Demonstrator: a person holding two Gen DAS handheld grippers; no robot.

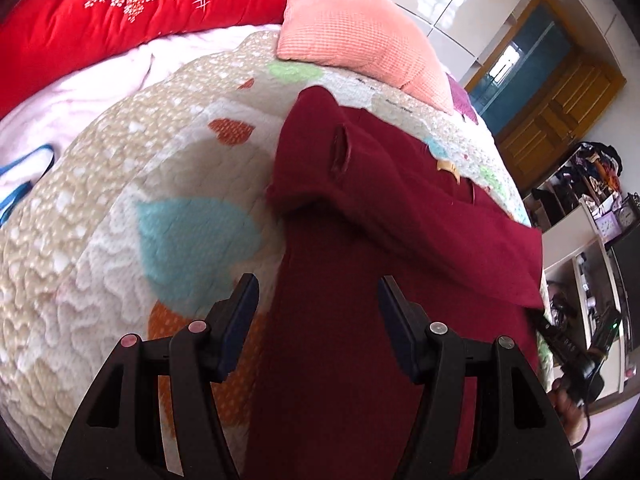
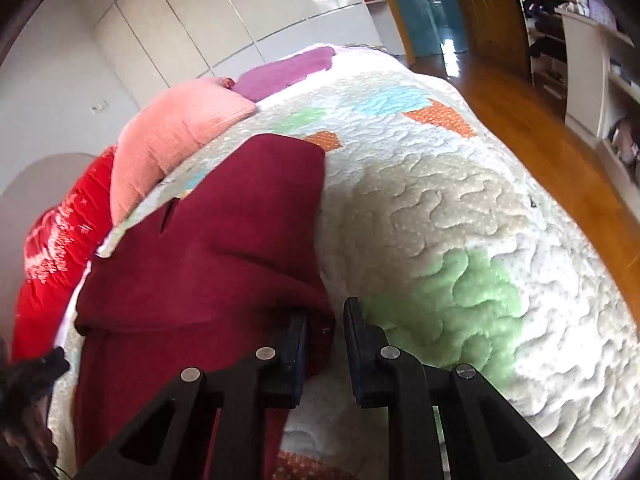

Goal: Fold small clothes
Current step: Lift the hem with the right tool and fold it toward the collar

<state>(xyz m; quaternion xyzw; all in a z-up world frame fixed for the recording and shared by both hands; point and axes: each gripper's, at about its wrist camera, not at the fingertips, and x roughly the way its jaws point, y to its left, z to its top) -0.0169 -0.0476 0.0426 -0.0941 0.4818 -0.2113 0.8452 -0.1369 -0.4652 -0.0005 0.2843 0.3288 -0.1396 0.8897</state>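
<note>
Glossy white wardrobe doors and a wooden floor frame a bed covered by a quilted bedspread with coloured heart patches. At the head end of the bed lie a salmon-pink pillow and a red floral quilt.

A dark red garment lies spread along the middle of the bed, its upper part reaching toward the pillow and its lower part running down to the near edge. One flap is folded across the body.

The left hand-held gripper hovers over the lower part of the garment with its jaws spread apart, the cloth lying beneath them and not pinched.

The right hand-held gripper sits at the garment's right edge with its jaws narrowed to a small gap. A fold of red cloth lies by the left finger, but whether the pads press on it I cannot tell.
</note>
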